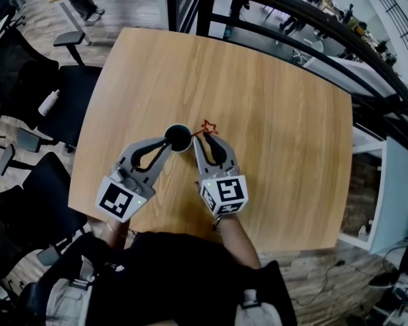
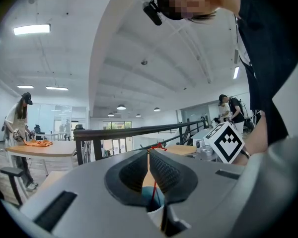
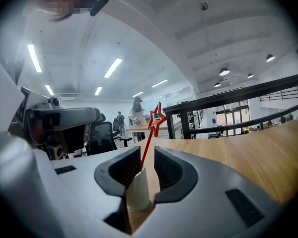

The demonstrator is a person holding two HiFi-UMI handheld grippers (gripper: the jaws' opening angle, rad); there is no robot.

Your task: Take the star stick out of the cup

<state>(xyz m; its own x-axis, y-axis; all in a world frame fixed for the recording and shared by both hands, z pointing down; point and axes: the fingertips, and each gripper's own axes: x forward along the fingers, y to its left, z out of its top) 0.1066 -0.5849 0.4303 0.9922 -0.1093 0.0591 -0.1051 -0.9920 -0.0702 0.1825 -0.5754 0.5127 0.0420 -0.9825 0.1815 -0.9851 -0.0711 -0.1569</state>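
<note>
A small cup (image 1: 178, 138) with a dark inside stands on the wooden table (image 1: 279, 148). A red star stick (image 1: 207, 127) leans out of it to the right. My left gripper (image 1: 168, 138) is shut, its tips against the cup's left rim. In the left gripper view the cup (image 2: 156, 213) and stick (image 2: 153, 186) show through the gap behind the left gripper (image 2: 149, 152) tips. My right gripper (image 1: 201, 138) is narrowly open at the cup's right side. In its own view the stick (image 3: 157, 116) rises between the right gripper (image 3: 148, 153) jaws, beside the left pad, over the cup (image 3: 138, 190).
Black office chairs (image 1: 68, 107) stand off the table's left edge, one with a bottle (image 1: 49, 102) on it. A dark railing (image 1: 313, 19) runs behind the far edge. People stand at desks in the background.
</note>
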